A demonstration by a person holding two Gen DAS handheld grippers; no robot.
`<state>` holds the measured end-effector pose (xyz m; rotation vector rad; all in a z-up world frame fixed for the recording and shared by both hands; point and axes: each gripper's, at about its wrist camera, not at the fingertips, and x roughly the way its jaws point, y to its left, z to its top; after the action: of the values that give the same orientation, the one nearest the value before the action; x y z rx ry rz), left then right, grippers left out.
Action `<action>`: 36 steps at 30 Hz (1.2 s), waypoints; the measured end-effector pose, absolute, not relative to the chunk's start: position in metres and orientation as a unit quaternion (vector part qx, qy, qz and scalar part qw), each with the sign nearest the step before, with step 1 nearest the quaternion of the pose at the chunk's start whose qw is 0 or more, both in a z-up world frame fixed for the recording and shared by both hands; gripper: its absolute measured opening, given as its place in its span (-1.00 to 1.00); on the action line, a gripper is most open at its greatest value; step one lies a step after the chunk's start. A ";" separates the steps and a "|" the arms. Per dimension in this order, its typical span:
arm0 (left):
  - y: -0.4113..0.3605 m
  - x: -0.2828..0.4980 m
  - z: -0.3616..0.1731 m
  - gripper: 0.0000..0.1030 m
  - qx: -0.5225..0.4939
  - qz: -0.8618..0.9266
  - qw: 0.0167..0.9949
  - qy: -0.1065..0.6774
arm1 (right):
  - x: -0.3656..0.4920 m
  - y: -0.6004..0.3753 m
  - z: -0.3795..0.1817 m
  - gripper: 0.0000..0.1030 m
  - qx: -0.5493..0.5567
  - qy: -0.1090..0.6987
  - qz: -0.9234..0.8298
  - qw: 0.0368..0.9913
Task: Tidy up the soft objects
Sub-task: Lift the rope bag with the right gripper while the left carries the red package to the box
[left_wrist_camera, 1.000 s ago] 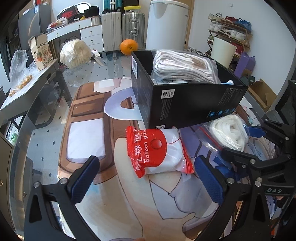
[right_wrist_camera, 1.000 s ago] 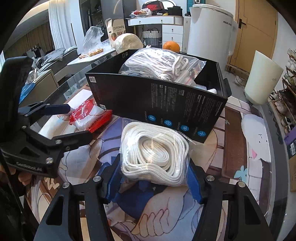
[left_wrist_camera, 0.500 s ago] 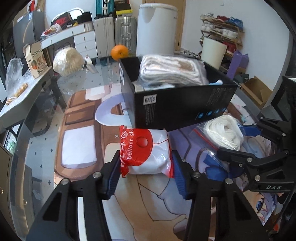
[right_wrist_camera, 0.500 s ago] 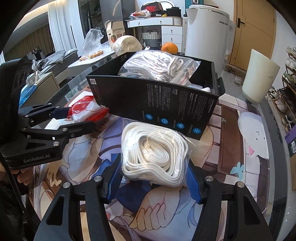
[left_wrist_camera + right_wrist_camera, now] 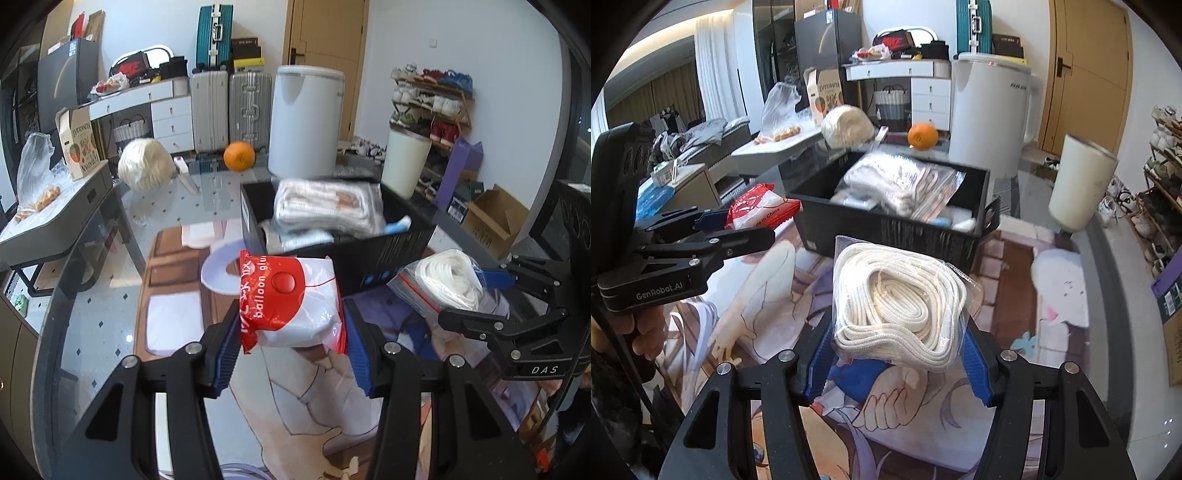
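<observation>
A red-and-white packet (image 5: 291, 301) printed with "balloon glu" and a red dot was gripped between the blue pads of the left claw (image 5: 291, 332), whose jaws had just been closing onto it. The soft plastic was crinkled, with serrated sealed ends, and it was carried clear of the surface, just in front of the black box (image 5: 388, 254). In the right wrist view the same packet (image 5: 759, 208) was seen at the box's left end, with "made in China" on its side.

A clear zip bag of coiled white rope (image 5: 897, 306) was clamped by the right claw (image 5: 897, 350), its pads pressed against the bag's two sides. The flat woven cord was looped loosely inside the glossy bag, which was lifted above the printed mat (image 5: 746, 295) just before the box's near wall. From the left wrist view the bag (image 5: 443, 284), with its red zip strip, was seen to the right of the box's near corner.

The black box (image 5: 886, 229) was already occupied by another bagged bundle of whitish cord (image 5: 897, 181) and some smaller pale items. Beyond the box, on the glass surface (image 5: 214, 184), an orange (image 5: 239, 156) and a ball of cream yarn (image 5: 146, 168) were seen.
</observation>
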<state>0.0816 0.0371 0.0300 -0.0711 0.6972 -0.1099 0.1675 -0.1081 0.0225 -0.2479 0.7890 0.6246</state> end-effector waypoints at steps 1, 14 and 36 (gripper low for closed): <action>0.037 0.082 0.033 -0.02 -0.037 -0.055 0.939 0.338 | 0.168 -0.109 0.026 0.20 -0.118 0.372 0.298 0.871; 0.035 0.114 0.052 -0.02 -0.044 -0.062 0.944 0.320 | 0.203 -0.109 0.056 0.20 -0.117 0.347 0.275 0.889; 0.026 0.170 0.041 -0.01 -0.032 -0.064 0.938 0.339 | 0.248 -0.082 0.054 0.20 -0.131 0.341 0.281 0.888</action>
<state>0.1701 0.0262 0.0406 -0.0660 0.6921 -0.1305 0.2483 -0.0821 0.0537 -0.2730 0.7080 0.5843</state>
